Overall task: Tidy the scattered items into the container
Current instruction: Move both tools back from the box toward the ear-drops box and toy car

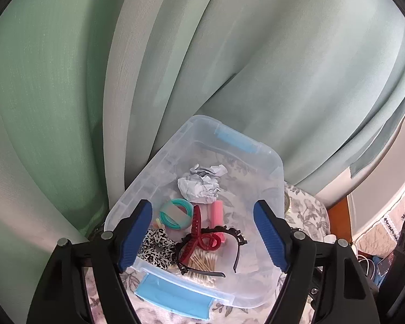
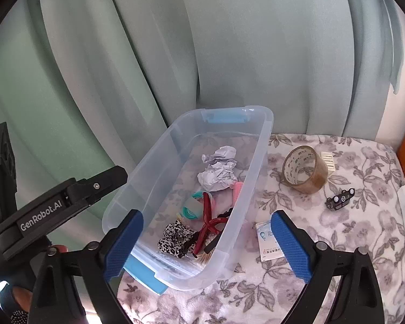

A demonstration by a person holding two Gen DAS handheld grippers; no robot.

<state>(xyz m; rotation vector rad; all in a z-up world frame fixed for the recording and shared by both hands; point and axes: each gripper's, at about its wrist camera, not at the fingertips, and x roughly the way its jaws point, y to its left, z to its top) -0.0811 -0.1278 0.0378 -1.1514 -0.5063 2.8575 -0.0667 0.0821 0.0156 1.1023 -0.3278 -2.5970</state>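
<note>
Both hand-held grippers — left [image 1: 202,240], right [image 2: 206,245] — gape empty over the container [image 2: 256,162].

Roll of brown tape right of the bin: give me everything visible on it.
The tape roll is a wide ring of glossy, translucent brown packing tape on a pale cardboard core with dark printed marks inside. It looks fairly full. It stands tilted on its edge on the floral cloth, its opening facing the camera, right of the clear plastic bin and apart from it. A small cream ribbed item sits just behind it, possibly touching. Nothing grips it.
</note>
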